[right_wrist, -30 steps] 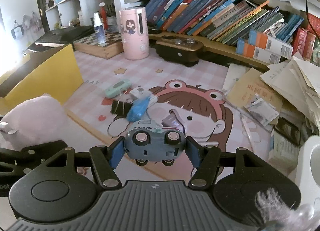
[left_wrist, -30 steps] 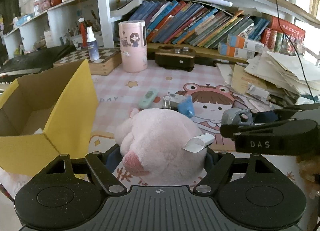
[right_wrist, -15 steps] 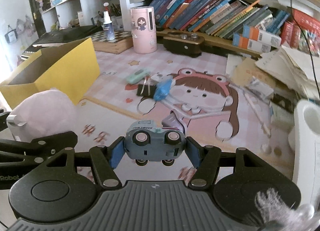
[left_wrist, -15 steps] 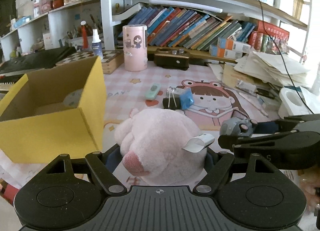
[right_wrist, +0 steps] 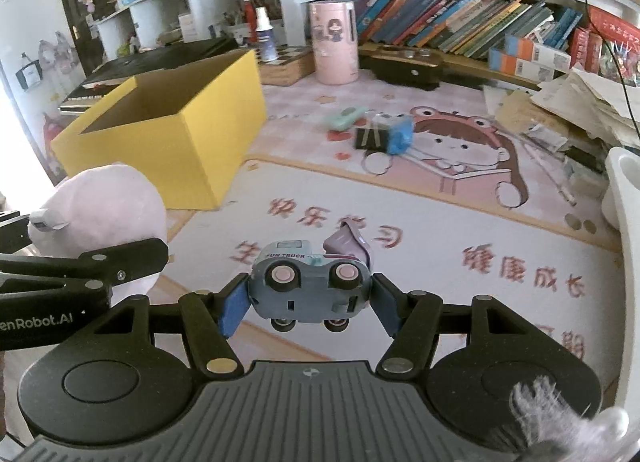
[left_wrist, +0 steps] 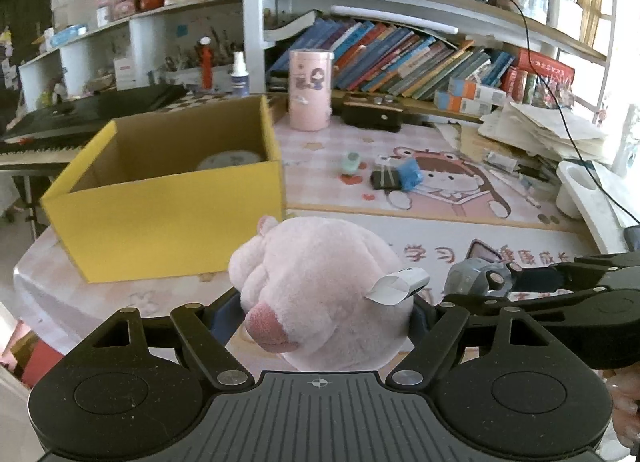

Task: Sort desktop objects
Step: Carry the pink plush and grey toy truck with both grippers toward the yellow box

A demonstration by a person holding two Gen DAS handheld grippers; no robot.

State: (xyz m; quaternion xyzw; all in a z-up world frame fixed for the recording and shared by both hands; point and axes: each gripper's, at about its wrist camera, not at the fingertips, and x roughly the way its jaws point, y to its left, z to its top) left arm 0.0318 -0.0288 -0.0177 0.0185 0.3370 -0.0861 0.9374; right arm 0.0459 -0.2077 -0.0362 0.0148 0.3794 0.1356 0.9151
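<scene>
My left gripper (left_wrist: 320, 314) is shut on a pink plush pig (left_wrist: 320, 286) with a white tag and holds it in the air. My right gripper (right_wrist: 308, 302) is shut on a grey-blue toy truck (right_wrist: 308, 286), wheels toward the camera, also lifted. The truck shows at the right of the left wrist view (left_wrist: 476, 278); the plush shows at the left of the right wrist view (right_wrist: 104, 202). An open yellow cardboard box (left_wrist: 168, 214) stands ahead and left of both grippers, with a pale round object inside.
On the cartoon desk mat (right_wrist: 440, 222) lie a mint green item (right_wrist: 346, 118), a black binder clip (right_wrist: 370, 138) and a blue item (right_wrist: 400, 136). A pink cylinder (left_wrist: 310, 90), books and a paper pile (left_wrist: 536, 130) line the back and right. A white holder (right_wrist: 624, 186) stands right.
Both grippers have pulled back and risen with their loads. The yellow box and the items on the mat now look farther away, and the box's inside has come into view.
</scene>
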